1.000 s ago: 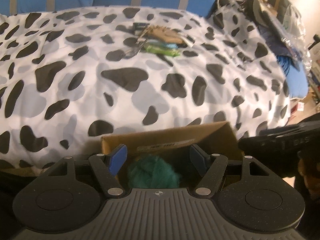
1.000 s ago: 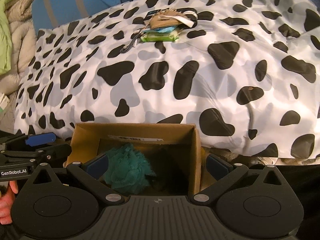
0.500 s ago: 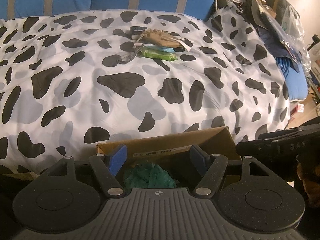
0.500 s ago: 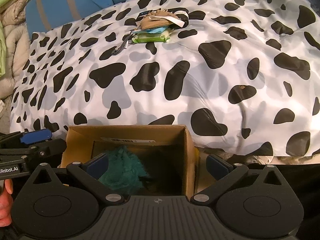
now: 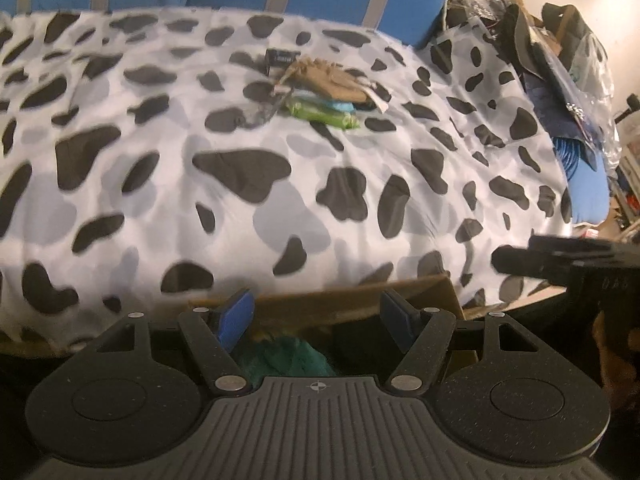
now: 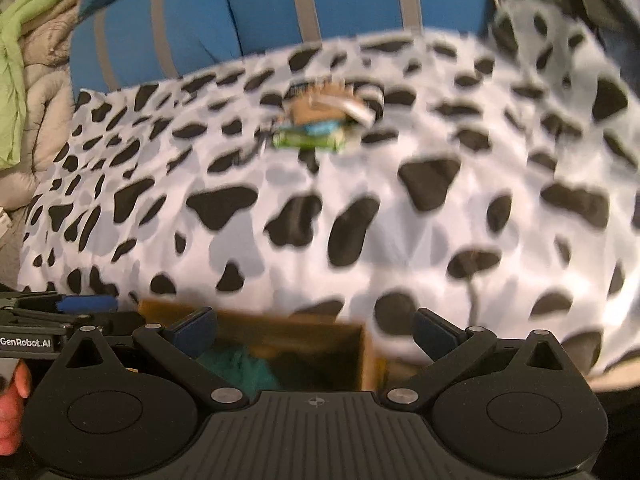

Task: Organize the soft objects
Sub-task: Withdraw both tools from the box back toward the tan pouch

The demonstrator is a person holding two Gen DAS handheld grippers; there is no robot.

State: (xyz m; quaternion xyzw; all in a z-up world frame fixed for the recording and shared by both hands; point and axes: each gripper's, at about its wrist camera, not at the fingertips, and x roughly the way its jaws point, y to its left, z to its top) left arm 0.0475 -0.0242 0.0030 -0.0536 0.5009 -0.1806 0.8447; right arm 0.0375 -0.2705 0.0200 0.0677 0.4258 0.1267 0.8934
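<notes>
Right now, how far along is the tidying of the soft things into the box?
Done: the teal fluffy item lies inside the cardboard box. In hand: nothing; the left gripper and right gripper both hover over the box, jaws open and empty. Left: the small pile of tan, blue and green things farther up the cow-print duvet.

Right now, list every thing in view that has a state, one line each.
cardboard box: open at the top, at the edge of the bed.
teal fluffy thing: lying inside the box.
left tool: open, nothing between its fingers.
right tool: open, empty.
green packet: lying on the spotted duvet, under a tan pouch.
</notes>
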